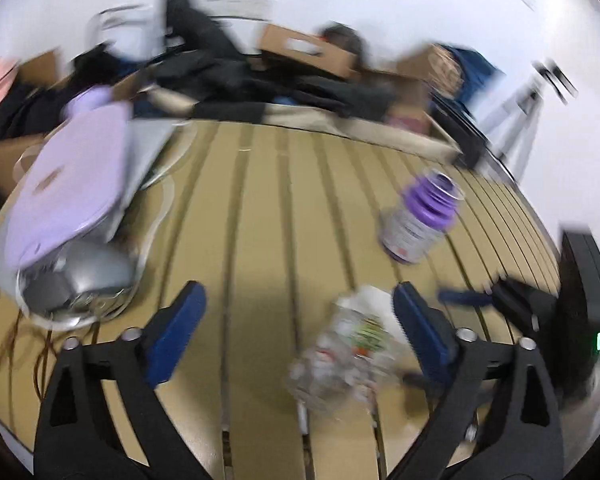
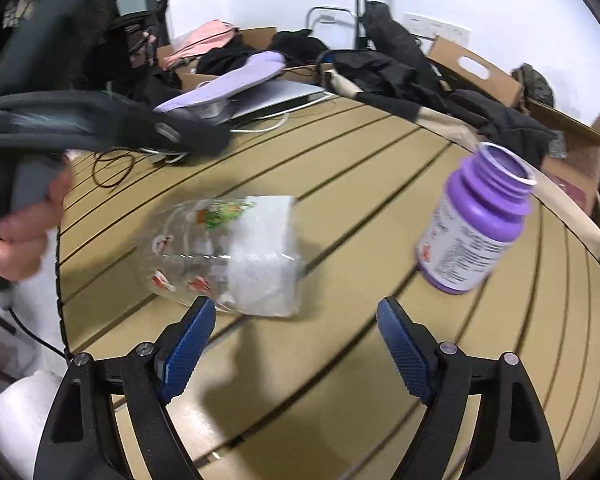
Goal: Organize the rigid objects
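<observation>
Beside the toppled clear jar [image 2: 224, 256], both my grippers [image 2: 296, 340] gaped empty; it probably would roll away (blurred view), knocking the purple bottle [image 2: 472, 224] beyond.

A tan slatted table [image 2: 340, 184] with dark grooves is carrying the objects. A clear jar [image 2: 224, 256] is lying on its side near the middle, and a purple bottle [image 2: 476, 224] with no cap is standing beside it. Cables [image 2: 116, 164], a laptop [image 2: 276, 98] and dark clothing [image 2: 428, 80] are resting along the far edge.
</observation>
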### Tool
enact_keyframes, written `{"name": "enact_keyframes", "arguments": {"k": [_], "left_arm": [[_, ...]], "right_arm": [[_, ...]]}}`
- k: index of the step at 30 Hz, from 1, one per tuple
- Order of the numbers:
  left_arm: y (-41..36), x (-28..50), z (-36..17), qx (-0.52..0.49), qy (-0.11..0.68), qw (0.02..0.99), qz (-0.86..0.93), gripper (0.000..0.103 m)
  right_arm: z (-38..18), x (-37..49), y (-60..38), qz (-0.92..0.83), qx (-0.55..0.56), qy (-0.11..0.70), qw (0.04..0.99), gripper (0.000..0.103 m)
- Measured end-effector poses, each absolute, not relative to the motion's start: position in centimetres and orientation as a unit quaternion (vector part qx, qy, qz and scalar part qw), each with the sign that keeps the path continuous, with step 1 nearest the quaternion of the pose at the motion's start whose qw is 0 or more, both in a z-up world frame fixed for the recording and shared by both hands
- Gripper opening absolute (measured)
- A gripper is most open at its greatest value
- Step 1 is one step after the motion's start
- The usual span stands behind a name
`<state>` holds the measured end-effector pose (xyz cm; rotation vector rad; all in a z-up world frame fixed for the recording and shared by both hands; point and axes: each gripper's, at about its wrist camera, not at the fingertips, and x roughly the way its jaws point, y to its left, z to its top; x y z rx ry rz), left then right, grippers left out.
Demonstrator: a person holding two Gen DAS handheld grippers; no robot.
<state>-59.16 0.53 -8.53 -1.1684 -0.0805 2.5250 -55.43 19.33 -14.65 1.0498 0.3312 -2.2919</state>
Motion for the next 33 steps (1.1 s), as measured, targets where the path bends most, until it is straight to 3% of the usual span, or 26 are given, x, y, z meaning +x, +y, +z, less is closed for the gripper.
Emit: {"name": "enact_keyframes", "arguments": {"k": [1, 6, 8, 12, 19, 25, 33], "left_arm": [[1.8, -59.2, -8.9, -0.434, -0.001, 0.212, 0.876, 0.103], [6.1, -59.3, -12.8, -0.498, 0.092, 0.238, 0.829, 0.099], [6.4, -60.1, -14.1, -0.521, 0.096, 0.224, 0.818, 0.072], [6.1, -60.7, -14.7, -0.516, 0.102, 0.208, 0.825, 0.059], [4.6, -61.8, -11.0, -0.408, 0.094, 0.199, 0.886, 0.059], [2.7, -62.0, -7.5, -0.306, 0.048, 0.221, 0.925, 0.060], [2.7, -60.4, -6.6, -0.227, 0.048, 0.264, 0.936, 0.060]], "right_arm": [[-14.2, -55.4, 20.0, -0.861, 0.396, 0.116, 0.298, 0.087], [-13.2, -55.5, 22.1, -0.869, 0.399, 0.098, 0.275, 0.087], [-13.1, -55.6, 22.8, -0.873, 0.400, 0.103, 0.258, 0.087], [-12.6, -55.8, 23.6, -0.873, 0.403, 0.075, 0.264, 0.087], [-9.7, -57.7, 24.3, -0.889, 0.374, -0.020, 0.263, 0.087], [-7.5, -62.7, 24.2, -0.828, 0.380, -0.208, 0.357, 0.087], [-8.1, -67.2, 19.6, -0.752, 0.419, -0.268, 0.433, 0.087]]}}
